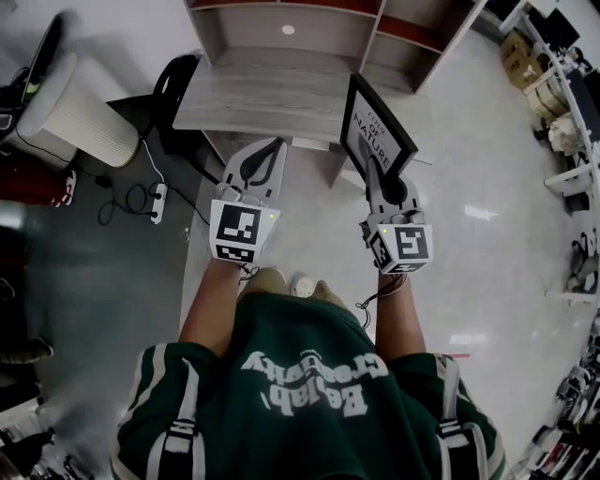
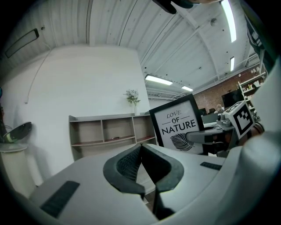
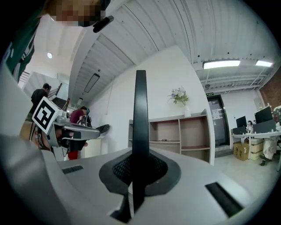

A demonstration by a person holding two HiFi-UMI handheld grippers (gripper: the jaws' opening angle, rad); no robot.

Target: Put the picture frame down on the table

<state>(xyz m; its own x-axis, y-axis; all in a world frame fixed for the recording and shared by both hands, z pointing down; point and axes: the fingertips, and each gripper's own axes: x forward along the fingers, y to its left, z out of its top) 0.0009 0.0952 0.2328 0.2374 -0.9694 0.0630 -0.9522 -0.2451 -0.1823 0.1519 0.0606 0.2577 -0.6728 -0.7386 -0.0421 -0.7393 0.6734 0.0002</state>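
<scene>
The picture frame point(image 1: 376, 131) is black with a white print reading "LOVE OF NATURE" and a leaf. It is held upright in the air, in front of the grey table point(image 1: 253, 94). My right gripper point(image 1: 379, 174) is shut on its lower edge; in the right gripper view the frame point(image 3: 140, 118) shows edge-on as a thin black bar between the jaws. My left gripper point(image 1: 261, 161) is shut with nothing in it, hovering left of the frame near the table's front edge. In the left gripper view the frame point(image 2: 178, 127) stands to the right.
A shelf unit point(image 1: 375, 28) stands behind the table. A white cylindrical bin point(image 1: 75, 112) and a black chair point(image 1: 173, 84) are at the left, with a power strip and cables point(image 1: 155, 199) on the floor. Shiny floor lies below the grippers.
</scene>
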